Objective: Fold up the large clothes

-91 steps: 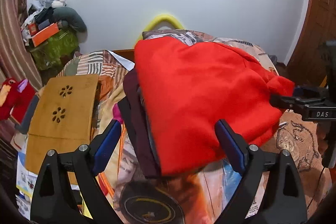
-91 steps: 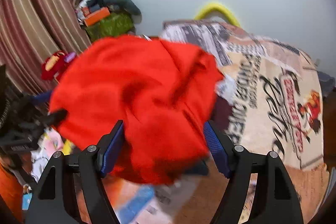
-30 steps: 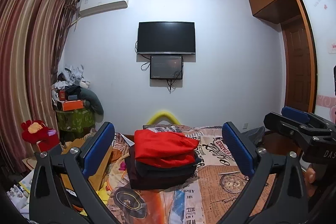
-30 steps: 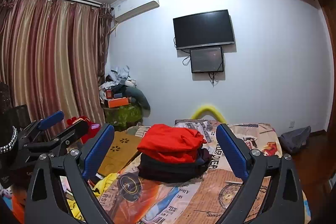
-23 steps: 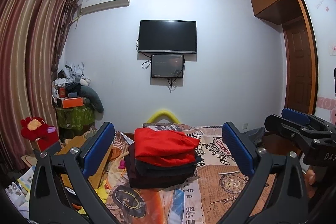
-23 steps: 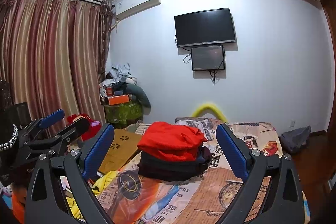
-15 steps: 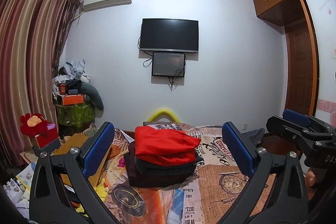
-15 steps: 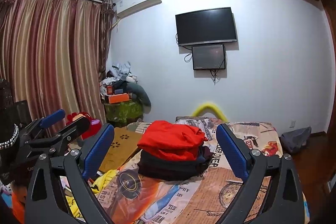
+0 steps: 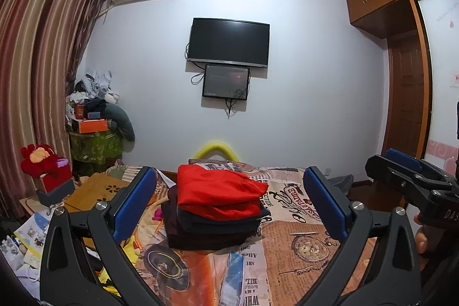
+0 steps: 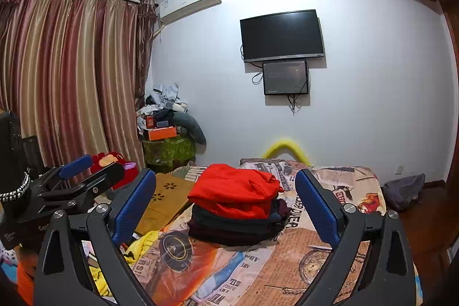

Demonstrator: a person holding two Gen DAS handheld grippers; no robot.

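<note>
The room is a bedroom: a pale wall carries a dark television with a smaller screen mounted directly below it, an air conditioner sits high near the striped curtains, and a bed with a printed newspaper-pattern cover fills the lower half of both views.

The red garment lies folded on top of a stack of dark folded clothes, toward the far end of the bed. Its long axis runs across the bed, left to right; the bunched, rounded end points right in both views. How many dark items the stack holds cannot be made out.

The left gripper is held back from the stack, jaws spread wide, holding nothing. The right gripper is likewise clear of the clothes with jaws spread wide. Each camera shows the other gripper only partly, cut off at the frame edge.

A wooden lap desk lies left of the stack, partly hidden behind the gripper.
</note>
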